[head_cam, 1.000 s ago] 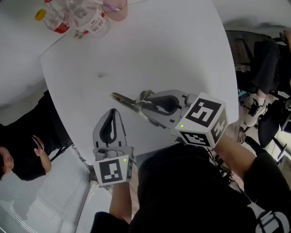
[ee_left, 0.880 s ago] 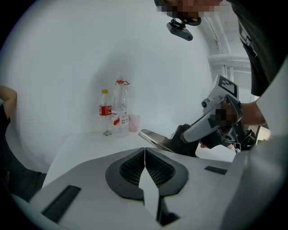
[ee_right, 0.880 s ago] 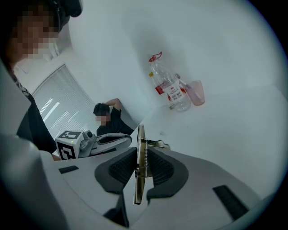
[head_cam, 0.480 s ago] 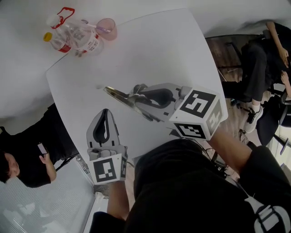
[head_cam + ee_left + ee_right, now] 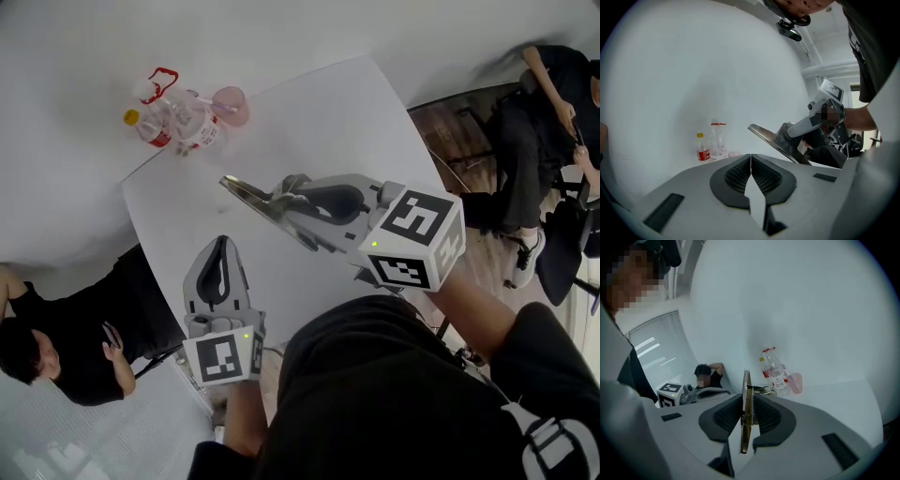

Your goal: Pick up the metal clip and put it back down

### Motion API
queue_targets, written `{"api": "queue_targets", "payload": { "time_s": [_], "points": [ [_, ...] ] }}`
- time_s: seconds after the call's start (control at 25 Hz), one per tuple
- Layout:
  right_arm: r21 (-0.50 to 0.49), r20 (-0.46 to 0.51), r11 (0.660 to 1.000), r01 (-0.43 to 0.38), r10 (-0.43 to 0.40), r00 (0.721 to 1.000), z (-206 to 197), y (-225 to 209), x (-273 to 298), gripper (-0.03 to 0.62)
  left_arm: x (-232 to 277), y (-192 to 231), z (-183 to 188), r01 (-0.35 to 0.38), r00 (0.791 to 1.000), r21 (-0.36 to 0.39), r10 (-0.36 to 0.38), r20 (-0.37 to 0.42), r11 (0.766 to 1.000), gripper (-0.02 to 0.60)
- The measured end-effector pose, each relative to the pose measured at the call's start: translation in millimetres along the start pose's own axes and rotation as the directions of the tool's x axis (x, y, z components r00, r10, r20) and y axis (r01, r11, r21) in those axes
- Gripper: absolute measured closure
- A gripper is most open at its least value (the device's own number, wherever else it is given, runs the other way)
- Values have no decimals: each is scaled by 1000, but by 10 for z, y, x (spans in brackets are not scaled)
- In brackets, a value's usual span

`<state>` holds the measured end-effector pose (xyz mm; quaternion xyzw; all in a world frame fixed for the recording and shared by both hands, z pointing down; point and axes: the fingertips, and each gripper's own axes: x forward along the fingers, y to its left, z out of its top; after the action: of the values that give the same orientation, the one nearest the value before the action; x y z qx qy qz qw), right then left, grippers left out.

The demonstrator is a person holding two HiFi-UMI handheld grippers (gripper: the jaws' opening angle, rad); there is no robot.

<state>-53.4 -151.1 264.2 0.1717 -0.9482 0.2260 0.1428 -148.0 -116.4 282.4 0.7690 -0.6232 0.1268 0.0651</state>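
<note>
Two claws are in the air above the white table (image 5: 309, 103), and only one has a load. The right gripper (image 5: 286, 202) is clamped on the long, flat, shiny metal clip (image 5: 251, 194), pads squeezing it at its spring section. The blade stands on edge between them and pokes out well past the tips. The clip is off the table, up in that claw.

Here is the worry: it's a thin, smooth strip held across a narrow band, so it could pivot or slide out if the grip eases or the wrist jerks. From up here a drop would likely bounce, maybe off the table edge towards the seated person in black below the left claw. A hasty set-down could also jab the protruding tip into the tabletop first and lever the clip loose.

The left gripper (image 5: 223, 242) has its jaws pressed together on nothing, just beside and below the loaded claw, so a sideways swing could knock the blade.

Pose now: the right hand holds its claw nearly level, nose dipped slightly, marker cube towards the wearer. The left claw is tipped down much the same. Beyond both tips stand clear plastic bottles with red labels (image 5: 173, 122) and a pink cup (image 5: 232, 103).
</note>
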Motion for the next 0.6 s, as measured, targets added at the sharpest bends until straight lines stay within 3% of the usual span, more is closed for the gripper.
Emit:
{"api": "queue_targets", "payload": {
  "time_s": [0.28,0.6],
  "points": [
    [-39,87,996,78,-74,993,301,233,-180,503,-205,113,217,64,994,27,-66,85,998,558],
    [-63,147,991,121,-111,983,518,407,-299,503,-333,213,355,101,987,28,-104,124,995,558]
  ]
}}
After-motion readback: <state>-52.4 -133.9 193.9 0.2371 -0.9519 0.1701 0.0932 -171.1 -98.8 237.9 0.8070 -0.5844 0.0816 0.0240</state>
